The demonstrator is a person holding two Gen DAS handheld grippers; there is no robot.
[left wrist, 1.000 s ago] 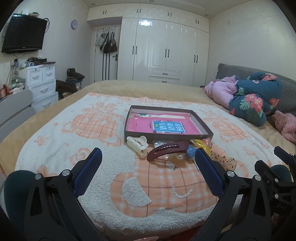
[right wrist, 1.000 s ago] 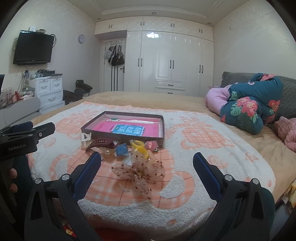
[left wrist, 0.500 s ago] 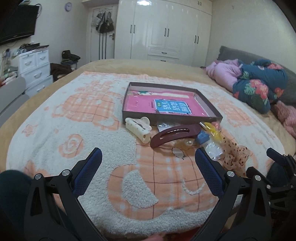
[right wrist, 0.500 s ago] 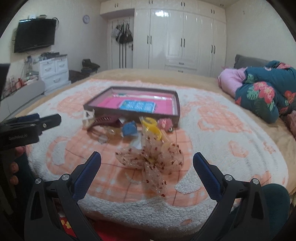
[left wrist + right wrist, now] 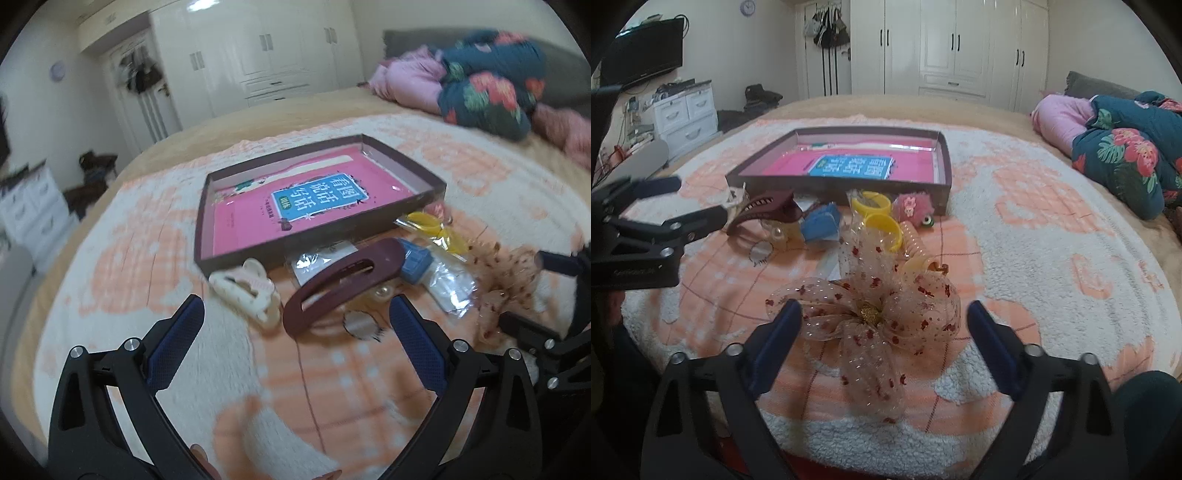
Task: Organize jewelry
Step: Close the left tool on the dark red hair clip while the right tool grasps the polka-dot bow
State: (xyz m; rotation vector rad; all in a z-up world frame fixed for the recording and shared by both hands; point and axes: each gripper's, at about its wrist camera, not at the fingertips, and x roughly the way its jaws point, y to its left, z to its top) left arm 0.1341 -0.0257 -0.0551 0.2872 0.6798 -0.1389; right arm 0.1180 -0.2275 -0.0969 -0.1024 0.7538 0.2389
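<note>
A shallow brown box (image 5: 428,192) with a pink bottom lies on the blanket; it also shows in the right wrist view (image 5: 945,155). In front of it lie a maroon hair clip (image 5: 343,284), a cream claw clip (image 5: 247,291), a blue item (image 5: 415,264) and yellow rings (image 5: 875,210). My left gripper (image 5: 295,317) is open, its fingers either side of the maroon and cream clips, just short of them. My right gripper (image 5: 884,321) is open around a sheer spotted bow (image 5: 871,310).
A pink fuzzy ball (image 5: 916,208) and a coiled hair tie (image 5: 916,251) lie by the box. Folded quilts (image 5: 1123,147) sit at the right of the bed. A white dresser (image 5: 687,110) and wardrobes (image 5: 953,48) stand beyond.
Both grippers have moved forward and down toward the pile. The left now frames the clips; the right now frames the bow. Both stay open.
</note>
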